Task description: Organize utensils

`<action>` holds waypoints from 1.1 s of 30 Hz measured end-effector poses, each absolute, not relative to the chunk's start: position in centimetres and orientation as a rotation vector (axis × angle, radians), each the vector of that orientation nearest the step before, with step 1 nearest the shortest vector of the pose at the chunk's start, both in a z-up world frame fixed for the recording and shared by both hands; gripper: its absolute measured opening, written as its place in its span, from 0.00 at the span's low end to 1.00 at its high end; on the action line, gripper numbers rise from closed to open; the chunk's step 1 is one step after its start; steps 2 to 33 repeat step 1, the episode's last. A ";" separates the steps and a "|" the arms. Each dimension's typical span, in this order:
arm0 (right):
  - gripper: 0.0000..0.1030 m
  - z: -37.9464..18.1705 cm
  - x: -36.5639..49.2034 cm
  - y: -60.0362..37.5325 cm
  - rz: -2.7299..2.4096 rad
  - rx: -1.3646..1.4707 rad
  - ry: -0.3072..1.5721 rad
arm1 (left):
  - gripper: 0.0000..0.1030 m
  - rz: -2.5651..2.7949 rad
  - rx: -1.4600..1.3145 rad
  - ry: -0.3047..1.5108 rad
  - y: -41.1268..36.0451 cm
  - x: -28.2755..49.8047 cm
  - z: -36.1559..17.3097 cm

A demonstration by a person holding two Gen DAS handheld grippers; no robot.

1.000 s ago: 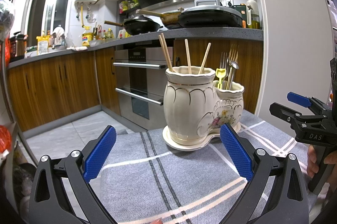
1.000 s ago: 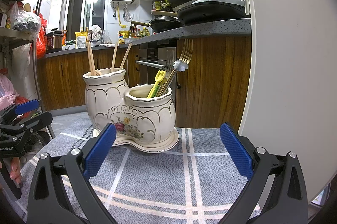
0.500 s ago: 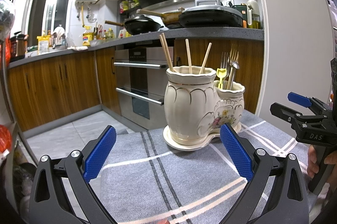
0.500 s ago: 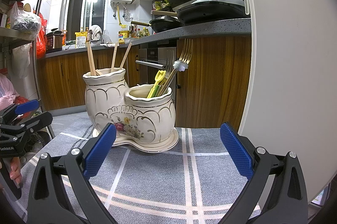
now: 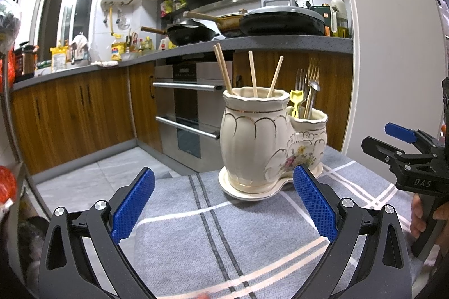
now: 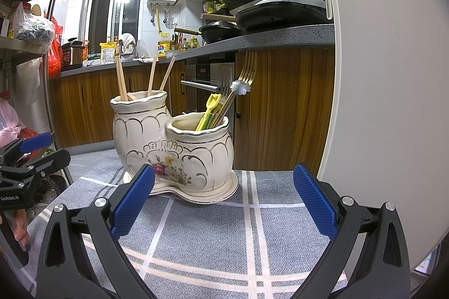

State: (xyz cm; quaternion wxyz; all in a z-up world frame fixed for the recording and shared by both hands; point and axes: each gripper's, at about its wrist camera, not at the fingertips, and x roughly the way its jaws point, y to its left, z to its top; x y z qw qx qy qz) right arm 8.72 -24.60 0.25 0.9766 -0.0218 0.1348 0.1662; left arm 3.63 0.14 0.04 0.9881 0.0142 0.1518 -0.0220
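The ceramic holder [image 6: 174,147] stands on the cloth-covered surface [image 6: 252,228], straight ahead of both tools, its chopsticks [image 5: 252,74] and forks [image 6: 247,74] upright. The right tool [image 6: 223,203] looks nearer than the left tool [image 5: 223,203]; both gape wide, empty. Compared with a second ago, almost nothing differs.

What we count on the cloth

We see one two-pot ceramic holder [image 6: 174,147], four wooden chopsticks [image 5: 254,74] in its taller pot, and in its shorter pot two forks [image 6: 247,68], one yellow utensil [image 6: 209,109] and one flower-ended piece [image 6: 240,88].
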 end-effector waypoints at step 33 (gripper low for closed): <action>0.95 0.3 8.7 -24.6 0.335 -0.044 0.272 | 0.95 -0.044 0.028 0.304 0.1 3.6 0.0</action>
